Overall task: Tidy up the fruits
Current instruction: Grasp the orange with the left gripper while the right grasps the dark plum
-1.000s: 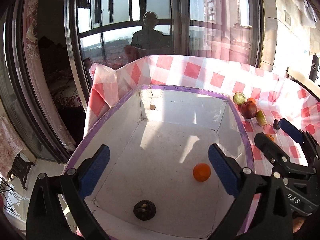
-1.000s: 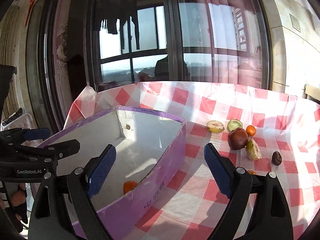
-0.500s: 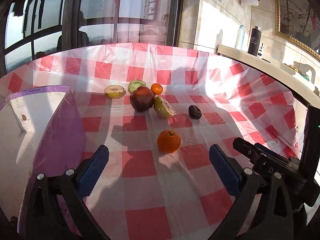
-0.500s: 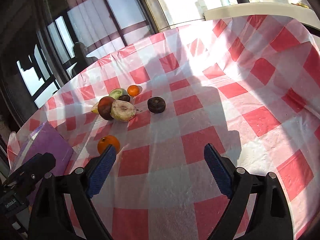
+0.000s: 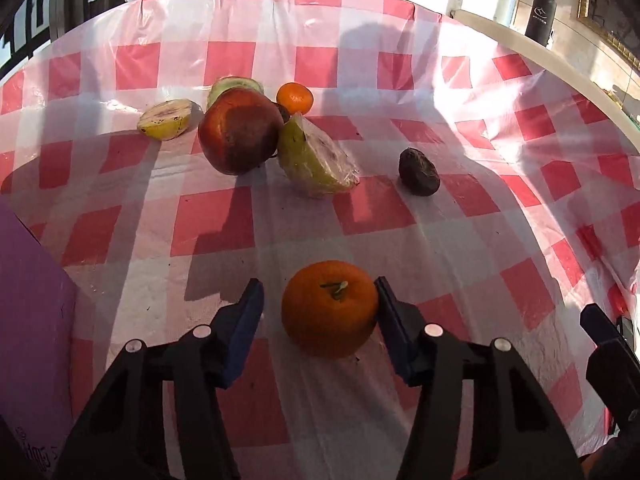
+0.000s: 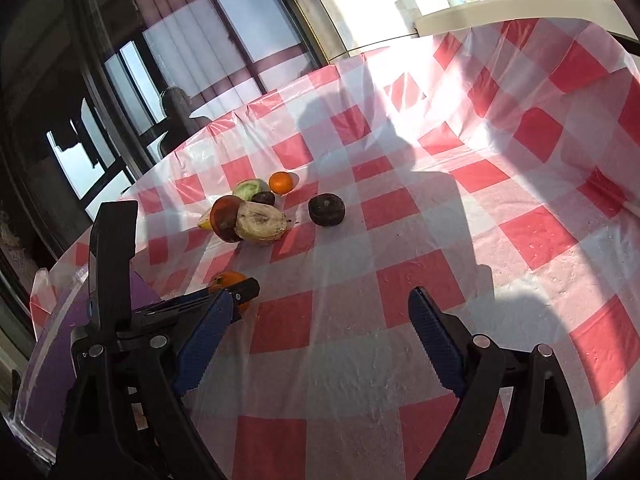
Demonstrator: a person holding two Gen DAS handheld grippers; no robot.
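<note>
Closing on the orange (image 5: 329, 309), left gripper (image 5: 318, 320) has left the box.

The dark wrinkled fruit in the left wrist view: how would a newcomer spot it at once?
Start at the red-and-white checked tablecloth and find the fruit cluster around the big red apple. The dark wrinkled fruit lies alone to the cluster's right, touching nothing; it is small, almost black and shrivelled, unlike its bright neighbours.
</note>
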